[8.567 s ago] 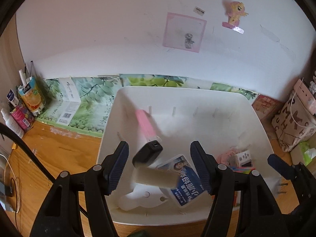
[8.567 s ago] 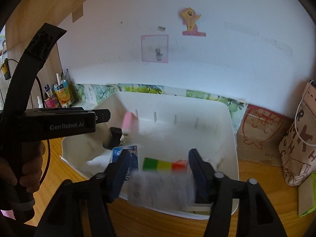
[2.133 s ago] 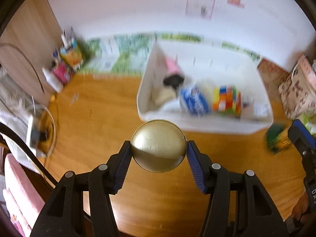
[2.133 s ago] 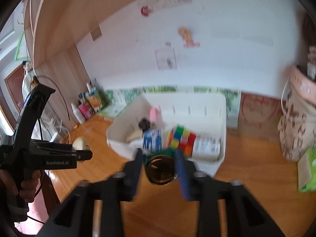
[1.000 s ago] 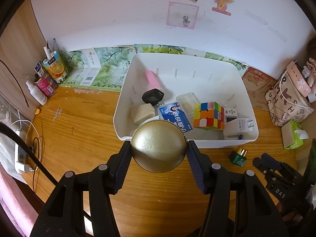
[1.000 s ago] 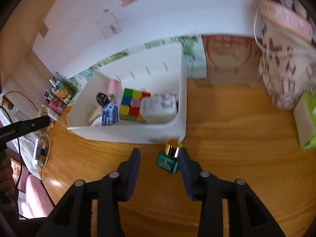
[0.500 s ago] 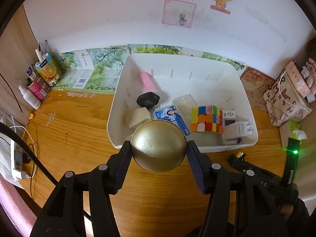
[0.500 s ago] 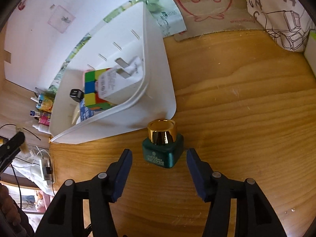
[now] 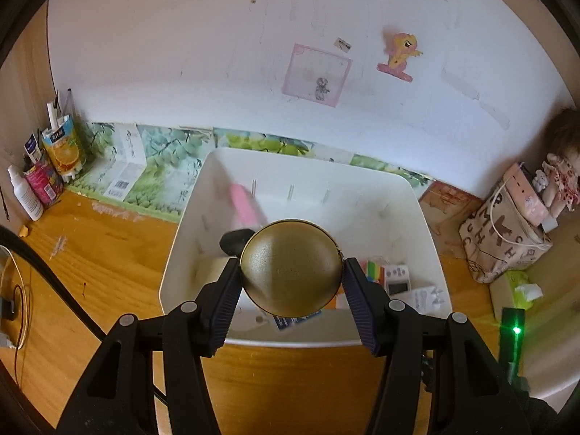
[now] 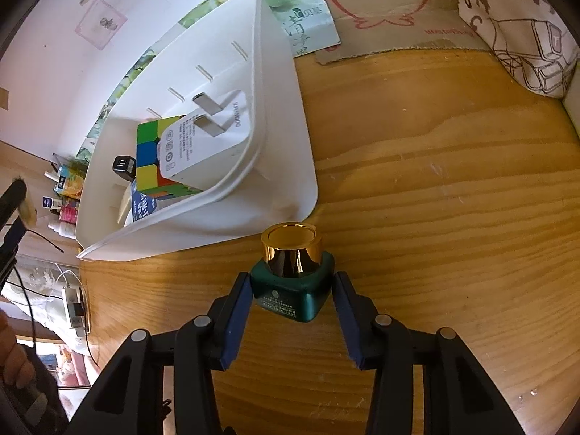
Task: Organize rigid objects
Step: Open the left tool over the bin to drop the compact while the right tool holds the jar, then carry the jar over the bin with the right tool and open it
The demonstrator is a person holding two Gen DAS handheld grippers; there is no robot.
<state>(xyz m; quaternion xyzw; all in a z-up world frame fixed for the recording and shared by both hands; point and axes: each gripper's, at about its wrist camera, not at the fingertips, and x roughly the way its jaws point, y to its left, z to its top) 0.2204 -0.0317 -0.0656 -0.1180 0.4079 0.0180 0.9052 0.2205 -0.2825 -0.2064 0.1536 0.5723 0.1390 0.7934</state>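
Left claw (image 9: 291,282): pinching a round gold tin (image 9: 291,266) between both pads, the tin's flat face turned toward the camera. Beyond and below the tin: a white bin (image 9: 427,239) on a wooden table (image 9: 108,261). In the bin, ahead of the claw: a pink stick (image 9: 243,206) leaning on the far-left wall, a black plug (image 9: 232,241) just behind the tin's left edge, a colour cube (image 9: 373,269) and a small white gadget with a screen (image 9: 398,280) to the right of the tin.

Right claw (image 10: 293,302): pads at either flank of a green bottle (image 10: 293,295) with a gold cap (image 10: 291,249); jaws closing. The left pad meets the bottle's side; contact at the right pad cannot be told for certain. The bottle stands upright on the table (image 10: 453,195), outside the bin, just beside the bin's near corner (image 10: 290,188).

Ahead-left of this claw, inside the bin: a white charger (image 10: 210,141) with two metal prongs, lying on the colour cube (image 10: 148,152); the black plug (image 10: 124,166) beyond; a blue card (image 10: 143,204) at the near wall.

Far right of the claws: a patterned bag (image 9: 504,239).
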